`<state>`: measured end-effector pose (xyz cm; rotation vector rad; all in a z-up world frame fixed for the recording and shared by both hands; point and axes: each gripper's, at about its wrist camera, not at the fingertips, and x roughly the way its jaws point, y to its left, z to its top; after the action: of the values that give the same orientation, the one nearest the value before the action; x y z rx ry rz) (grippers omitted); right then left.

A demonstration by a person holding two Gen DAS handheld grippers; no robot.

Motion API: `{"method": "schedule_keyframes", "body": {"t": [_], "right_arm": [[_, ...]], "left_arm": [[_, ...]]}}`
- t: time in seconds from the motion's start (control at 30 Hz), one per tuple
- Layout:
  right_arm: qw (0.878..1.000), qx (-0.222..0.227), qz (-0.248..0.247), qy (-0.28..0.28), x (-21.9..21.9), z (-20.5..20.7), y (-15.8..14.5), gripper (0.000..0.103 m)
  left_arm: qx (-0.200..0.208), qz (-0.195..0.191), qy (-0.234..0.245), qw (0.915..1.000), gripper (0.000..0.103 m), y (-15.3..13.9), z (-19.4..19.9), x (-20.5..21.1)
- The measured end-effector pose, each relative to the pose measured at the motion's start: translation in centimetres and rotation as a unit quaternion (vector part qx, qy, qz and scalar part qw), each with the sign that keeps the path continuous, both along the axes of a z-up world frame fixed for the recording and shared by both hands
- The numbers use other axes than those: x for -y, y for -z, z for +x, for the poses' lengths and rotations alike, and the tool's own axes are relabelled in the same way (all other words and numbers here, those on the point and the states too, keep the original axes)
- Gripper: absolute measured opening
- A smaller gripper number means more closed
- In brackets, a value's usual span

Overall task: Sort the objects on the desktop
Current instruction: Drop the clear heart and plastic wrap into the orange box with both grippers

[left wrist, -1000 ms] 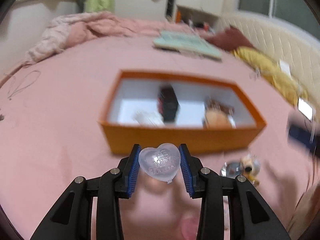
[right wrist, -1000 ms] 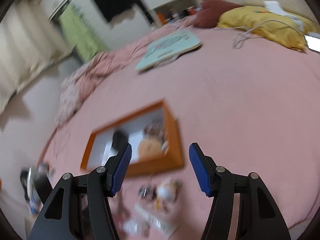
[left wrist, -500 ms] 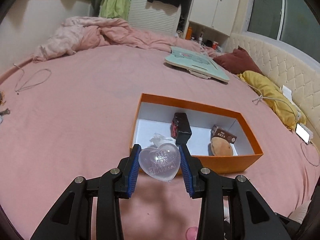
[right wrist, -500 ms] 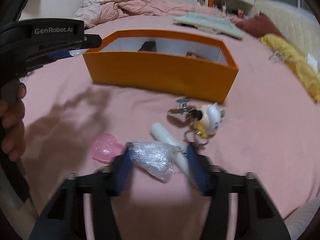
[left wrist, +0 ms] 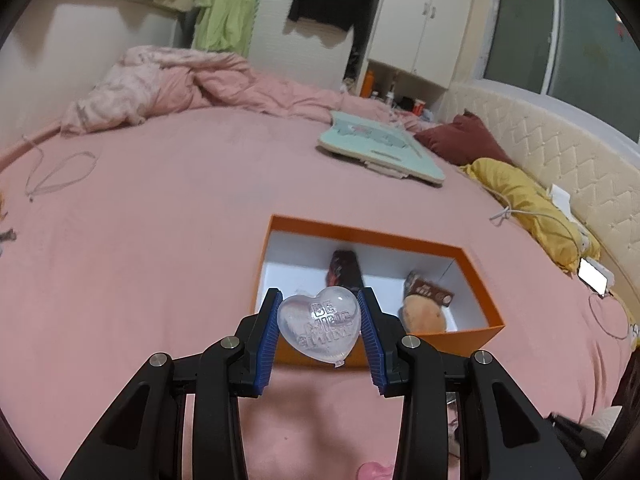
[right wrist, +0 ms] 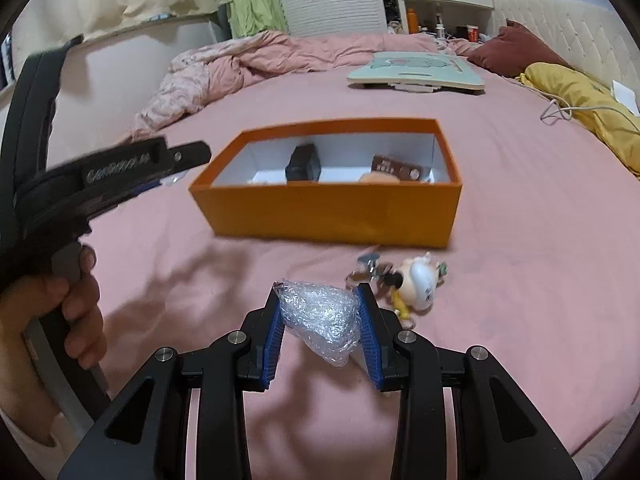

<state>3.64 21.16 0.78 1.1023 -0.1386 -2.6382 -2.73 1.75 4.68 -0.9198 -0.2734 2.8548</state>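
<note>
My left gripper (left wrist: 320, 328) is shut on a clear heart-shaped piece (left wrist: 319, 327) with raised letters, held above the near left corner of the orange box (left wrist: 480, 280). My right gripper (right wrist: 320, 328) is shut on a wad of bubble wrap (right wrist: 324, 320), held above the pink bedspread in front of the orange box (right wrist: 332, 216). The box holds a black item (right wrist: 303, 164), a brown packet (right wrist: 396, 167) and a tan round thing (left wrist: 424, 316). The left gripper also shows at the left of the right wrist view (right wrist: 120, 176).
A duck keychain with keys (right wrist: 412, 280) lies right of my right gripper. A pink heart piece (left wrist: 374, 471) lies near the bottom edge. A teal board (left wrist: 380, 148), a maroon pillow (left wrist: 464, 144), a yellow cloth (left wrist: 528, 204), a crumpled blanket (left wrist: 168, 84) and a phone (left wrist: 596, 276) lie farther off.
My right gripper has closed on the bubble wrap and lifted it off the bedspread. My left gripper, still holding the heart, has risen and moved over the box's near corner.
</note>
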Motion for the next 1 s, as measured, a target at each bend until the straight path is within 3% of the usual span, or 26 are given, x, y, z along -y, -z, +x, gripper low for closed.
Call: {"method": "schedule_keyframes", "body": {"t": [0.2,0.33,0.43,0.6,0.73,1.0], "right_arm": [[1.0,-0.026,-0.012,0.0,-0.4,-2.4,-2.4,0.036],[0.999,-0.031,-0.017,-0.005,-0.6,-5.4,-3.7,0.036],[0.999,-0.036,-0.016,-0.003,-0.7,-8.6,-4.4,0.036],[0.999,-0.044,0.022,-0.005,0.3,-11.9,-3.1,0.036],[1.0,-0.024,0.018,-0.002,0.6,-12.3,-1.3,0.036],[1.0,-0.017,0.006,-0.005,0.4,-12.6,-0.9,0.036]], "left_arm": [[-0.007,-0.018,0.036,0.9991,0.036,-0.7,-2.1,-1.4],[-0.014,-0.042,0.064,0.997,0.036,-1.2,-4.8,-2.1],[-0.01,-0.035,0.065,0.9972,0.036,-1.0,-6.5,-1.9],[0.023,-0.028,0.061,0.9975,0.036,0.9,-7.7,-1.8],[0.031,-0.022,0.06,0.9975,0.036,1.2,-7.8,-1.7],[0.035,-0.029,0.064,0.997,0.037,1.4,-7.5,-2.2]]}}
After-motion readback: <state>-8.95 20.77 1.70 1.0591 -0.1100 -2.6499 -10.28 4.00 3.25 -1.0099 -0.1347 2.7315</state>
